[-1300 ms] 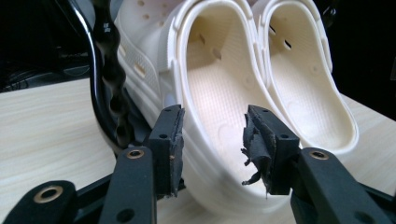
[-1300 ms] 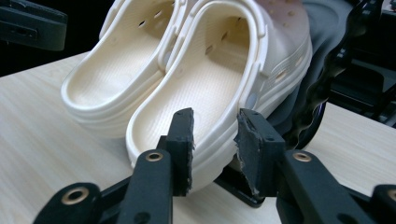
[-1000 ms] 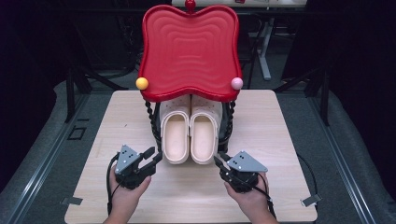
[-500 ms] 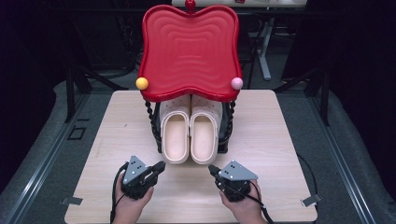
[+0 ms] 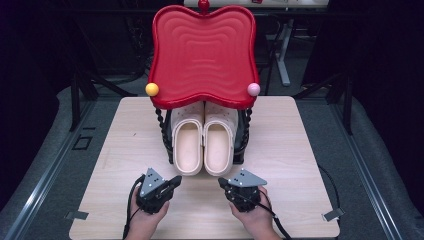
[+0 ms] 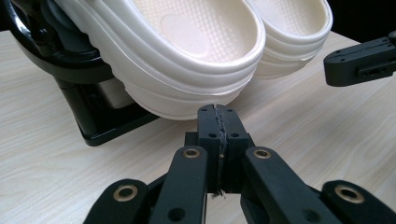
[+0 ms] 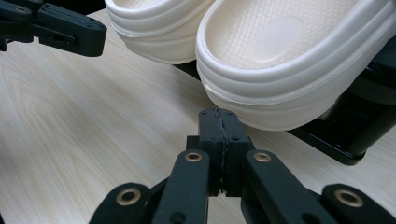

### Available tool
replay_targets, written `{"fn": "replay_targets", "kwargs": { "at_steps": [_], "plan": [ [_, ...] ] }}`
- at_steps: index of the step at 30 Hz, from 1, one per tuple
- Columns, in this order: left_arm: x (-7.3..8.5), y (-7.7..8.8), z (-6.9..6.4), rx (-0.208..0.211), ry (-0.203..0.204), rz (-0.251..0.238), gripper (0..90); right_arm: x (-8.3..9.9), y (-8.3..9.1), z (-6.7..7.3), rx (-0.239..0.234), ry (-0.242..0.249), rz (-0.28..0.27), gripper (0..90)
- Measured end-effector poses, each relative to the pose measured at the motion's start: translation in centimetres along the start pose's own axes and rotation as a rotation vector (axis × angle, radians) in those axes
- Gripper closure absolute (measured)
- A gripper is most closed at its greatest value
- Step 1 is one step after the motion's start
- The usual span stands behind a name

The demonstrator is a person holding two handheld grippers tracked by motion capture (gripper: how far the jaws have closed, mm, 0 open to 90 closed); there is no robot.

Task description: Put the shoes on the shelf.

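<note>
Both hand-held grippers sit low near the front edge of the surface, each held in one hand. On the left hand-held gripper the two black jaws are pressed flat together with nothing between them. On the right hand-held gripper the jaws are squeezed together the same way and hold nothing. Both pairs of jaws have just been closing.

Two cream shoes stand side by side in the middle of the surface, with their heels toward the front edge. The left shoe and the right shoe touch each other along their inner sides. Their toes are tucked under a big red tray that tilts up toward the back edge. A yellow ball sits at one lower corner of the tray and a pink ball at the other. The shoes rest on a black stand with twisty legs that holds the tray up.

The left hand-held gripper points at the heel of the left shoe and is near it but not touching. The right hand-held gripper points at the heel of the right shoe, also near and not touching. The two grippers are apart from each other, with bare wood between them.
</note>
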State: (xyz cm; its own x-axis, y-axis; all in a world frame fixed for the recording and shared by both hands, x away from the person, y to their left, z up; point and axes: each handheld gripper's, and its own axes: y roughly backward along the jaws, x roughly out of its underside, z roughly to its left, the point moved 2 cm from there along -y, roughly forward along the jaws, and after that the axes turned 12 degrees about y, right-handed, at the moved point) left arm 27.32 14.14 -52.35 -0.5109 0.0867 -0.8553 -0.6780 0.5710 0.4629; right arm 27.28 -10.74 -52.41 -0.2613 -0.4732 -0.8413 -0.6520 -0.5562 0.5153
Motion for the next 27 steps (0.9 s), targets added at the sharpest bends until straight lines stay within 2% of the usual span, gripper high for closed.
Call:
{"fn": "replay_targets", "kwargs": {
  "at_steps": [11,16,20,27],
  "plan": [
    [0.08,-0.95,-0.07,-0.006,0.005,0.016,89.7,-0.14,-0.53,-0.26,0.016,-0.023,-0.007,90.0],
    [-0.03,-0.81,-0.14,-0.011,0.007,0.012,89.7,-0.18,-0.45,-0.27,0.023,-0.017,-0.007,90.0],
    [-0.12,-0.69,-0.07,-0.017,0.009,0.011,89.7,-0.38,-0.11,-0.28,0.047,-0.012,-0.023,90.0],
    [-0.71,-0.31,0.28,-0.026,0.017,0.005,89.7,-0.54,0.38,-0.53,0.071,0.0,-0.005,90.0]
  ]
}}
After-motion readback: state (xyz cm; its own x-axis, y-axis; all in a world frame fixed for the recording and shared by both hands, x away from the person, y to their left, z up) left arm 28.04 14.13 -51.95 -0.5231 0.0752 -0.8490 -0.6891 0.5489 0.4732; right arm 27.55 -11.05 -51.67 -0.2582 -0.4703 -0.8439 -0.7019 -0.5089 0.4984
